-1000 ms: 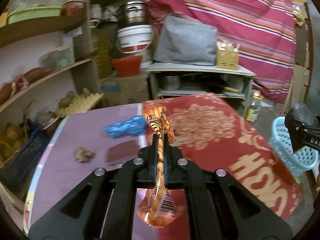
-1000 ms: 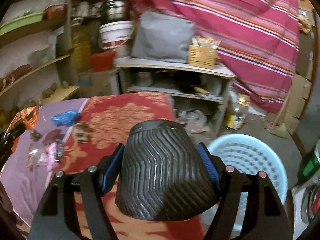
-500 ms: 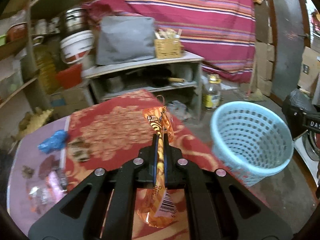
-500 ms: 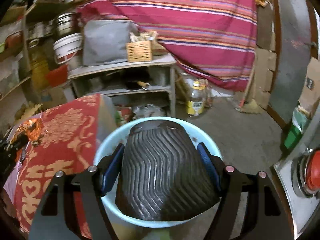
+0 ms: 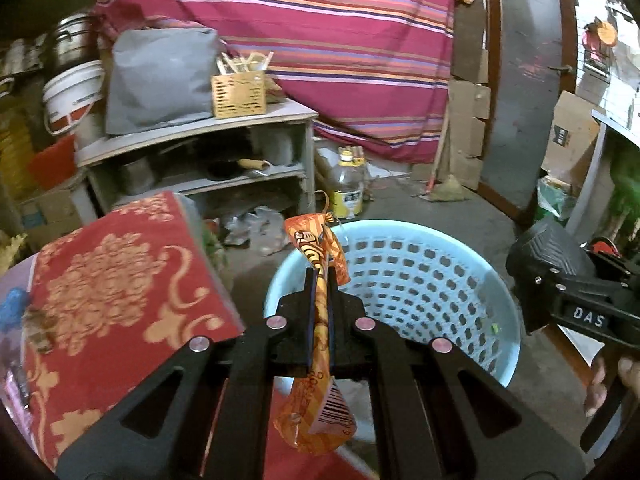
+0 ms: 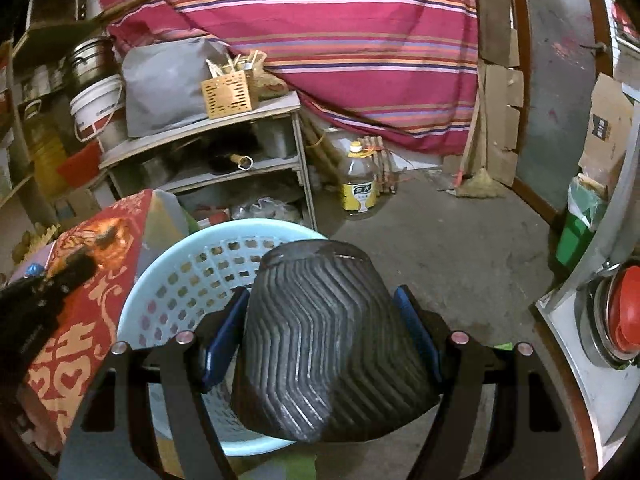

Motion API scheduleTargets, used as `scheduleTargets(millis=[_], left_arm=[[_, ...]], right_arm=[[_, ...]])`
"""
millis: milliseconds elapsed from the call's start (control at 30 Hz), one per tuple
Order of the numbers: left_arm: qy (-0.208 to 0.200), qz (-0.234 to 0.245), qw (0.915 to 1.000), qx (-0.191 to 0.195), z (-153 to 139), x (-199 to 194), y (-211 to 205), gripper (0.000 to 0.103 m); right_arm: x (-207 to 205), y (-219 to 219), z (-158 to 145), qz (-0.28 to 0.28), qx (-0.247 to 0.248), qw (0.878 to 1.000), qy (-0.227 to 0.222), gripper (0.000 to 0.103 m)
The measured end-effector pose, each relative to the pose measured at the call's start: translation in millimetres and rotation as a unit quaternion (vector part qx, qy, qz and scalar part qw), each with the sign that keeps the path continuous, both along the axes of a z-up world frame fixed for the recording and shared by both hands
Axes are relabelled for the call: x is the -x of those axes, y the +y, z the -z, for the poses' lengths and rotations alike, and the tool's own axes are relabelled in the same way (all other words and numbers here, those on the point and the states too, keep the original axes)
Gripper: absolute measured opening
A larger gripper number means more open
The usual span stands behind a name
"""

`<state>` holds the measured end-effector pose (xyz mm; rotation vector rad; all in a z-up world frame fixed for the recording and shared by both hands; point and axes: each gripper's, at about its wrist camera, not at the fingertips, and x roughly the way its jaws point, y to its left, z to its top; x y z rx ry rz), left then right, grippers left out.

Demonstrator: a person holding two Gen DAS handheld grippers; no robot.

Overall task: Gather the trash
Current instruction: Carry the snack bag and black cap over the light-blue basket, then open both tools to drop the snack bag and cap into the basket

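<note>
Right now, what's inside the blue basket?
The blue basket looks mostly empty: holey walls and one tiny green scrap. The orange wrapper and black cup in the claws hide its bottom.

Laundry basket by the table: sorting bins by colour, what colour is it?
Light blue basket, clearest in the left wrist view.

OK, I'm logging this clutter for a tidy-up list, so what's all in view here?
orange wrapper: one, orange, pinched in the left gripper above the basket
black ridged cup: one, black, between the right gripper's pads
basket: one, pale blue, on the floor beside the table
tablecloth: one, red and gold, on the table
oil bottle: one, yellow-labelled, on the floor
wooden holder: one, tan, on the shelf unit
bucket: one, white, left of the shelf
left gripper: shut
right gripper: around the cup
</note>
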<state>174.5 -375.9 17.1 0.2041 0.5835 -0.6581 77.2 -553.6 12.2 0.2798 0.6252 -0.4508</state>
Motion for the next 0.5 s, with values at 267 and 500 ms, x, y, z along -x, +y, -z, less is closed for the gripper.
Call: scheduleTargets(millis=[267,500], left_arm=[[0.017,-0.003,0.9998,-0.004,12,-24,-18,0.012],[0.019,-0.004,0.9997,0.012,5,-24,-14,0.050]], right_arm=[[-11,5,-4,-0.007,0.005,1.000,-0.008,0.073],[-19,14,-2,-0.014,0.013,1.000,0.004,0.073]])
